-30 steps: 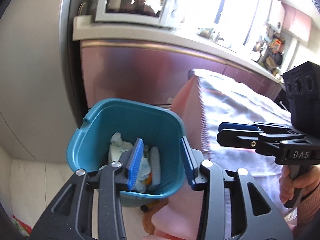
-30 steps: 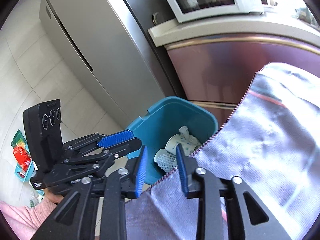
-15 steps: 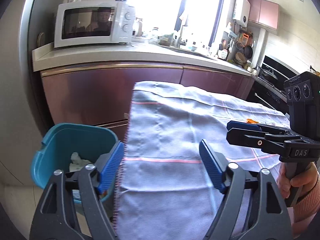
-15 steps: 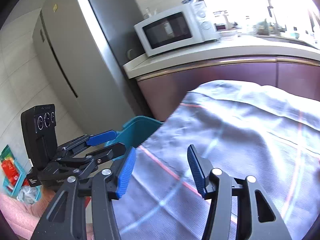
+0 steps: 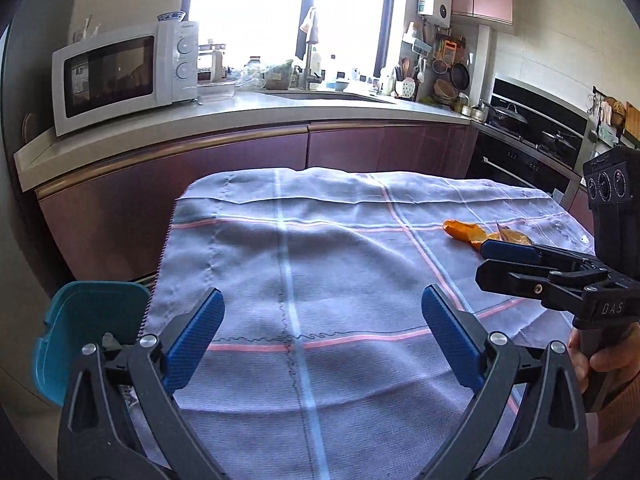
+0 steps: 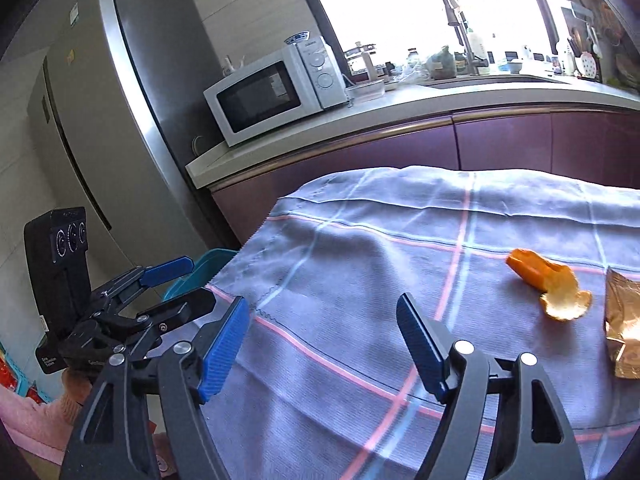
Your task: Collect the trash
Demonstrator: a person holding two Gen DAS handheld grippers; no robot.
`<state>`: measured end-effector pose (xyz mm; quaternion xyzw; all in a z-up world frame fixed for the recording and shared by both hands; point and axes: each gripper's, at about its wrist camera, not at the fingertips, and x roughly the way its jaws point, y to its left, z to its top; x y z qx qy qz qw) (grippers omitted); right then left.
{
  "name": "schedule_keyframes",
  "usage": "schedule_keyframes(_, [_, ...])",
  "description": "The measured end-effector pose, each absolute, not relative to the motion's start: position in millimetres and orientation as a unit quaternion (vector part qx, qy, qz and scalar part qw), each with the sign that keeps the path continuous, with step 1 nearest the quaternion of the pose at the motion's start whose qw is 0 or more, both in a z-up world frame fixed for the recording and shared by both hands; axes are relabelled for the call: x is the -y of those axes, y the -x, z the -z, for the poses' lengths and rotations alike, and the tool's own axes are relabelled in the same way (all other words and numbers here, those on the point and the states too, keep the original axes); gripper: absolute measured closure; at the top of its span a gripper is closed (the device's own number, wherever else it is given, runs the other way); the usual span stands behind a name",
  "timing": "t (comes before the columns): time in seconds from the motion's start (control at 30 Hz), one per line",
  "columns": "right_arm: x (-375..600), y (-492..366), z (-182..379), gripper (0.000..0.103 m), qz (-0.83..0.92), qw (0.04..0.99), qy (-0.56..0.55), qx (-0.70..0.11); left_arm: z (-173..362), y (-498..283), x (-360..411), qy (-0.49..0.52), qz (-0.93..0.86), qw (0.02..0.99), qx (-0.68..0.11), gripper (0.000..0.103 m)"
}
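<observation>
Left wrist view
Left gripper [image 5: 322,330]: spread wide above the cloth, nothing between the blue pads; jaws just opened further.
Cloth [image 5: 340,264]: grey-blue with pink and pale blue stripes, draped over a table, filling the middle.
Bin [image 5: 76,328]: teal, beside the cloth's left edge, low at left, partly hidden by the left finger.
Peel [image 5: 460,229]: orange, lying on the cloth at far right, just behind the other gripper's tip.
Wrapper [image 5: 510,236]: golden, just beside the peel, mostly hidden.
Right gripper [image 5: 506,262]: seen side-on at right, held by a hand [image 5: 600,360]; fingers one above the other, apart.
Microwave [image 5: 120,74]: white, on the counter at upper left.

Right wrist view
Right gripper [image 6: 324,346]: spread over the cloth [image 6: 400,272], empty; jaws just opened further.
Peel [image 6: 548,286]: curled, on the cloth ahead and to the right, clear of the pads.
Wrapper [image 6: 624,328]: crinkled gold, at the right edge, just beside the peel.
Left gripper [image 6: 180,284]: at left, parted, empty, above the bin [image 6: 208,266], only a teal rim showing.
Sleeve [image 6: 36,416]: pink, lower left.
Fridge [image 6: 132,128]: steel, tall, behind the bin.
Microwave [image 6: 276,94]: on the counter beside the fridge.
</observation>
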<state>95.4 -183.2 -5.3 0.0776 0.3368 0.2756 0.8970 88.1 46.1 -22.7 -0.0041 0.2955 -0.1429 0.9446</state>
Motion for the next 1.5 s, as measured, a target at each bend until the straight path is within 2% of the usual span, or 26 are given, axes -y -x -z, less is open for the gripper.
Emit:
schedule_keyframes(0.7, [342.2,-93.5,25.5,0.022,-0.098,0.926,-0.153,-0.331,42.9,-141.2,117.4,-0.071,0.278,0.895,-0.341,0.008])
schedule_keyframes(0.93, [366.7,-101.9,35.8,0.022,-0.091,0.918,-0.173,-0.346,52.3,-164.2,152.6,-0.064,0.304,0.876,-0.369,0.019])
schedule_keyframes(1.07, [376.9,-107.9,41.2,0.022,-0.096,0.912,-0.188,-0.352,57.1,-177.5,167.3,-0.059,0.311,0.867,-0.385,0.029])
schedule_keyframes(1.4, [388.7,-121.1,44.5,0.022,-0.107,0.904,-0.21,-0.356,69.9,-207.0,182.0,-0.019,0.324,0.845,-0.425,0.041])
schedule_keyframes(1.5, [388.9,-126.3,45.3,0.023,-0.11,0.902,-0.212,-0.359,75.1,-212.4,185.1,-0.015,0.326,0.838,-0.437,0.048])
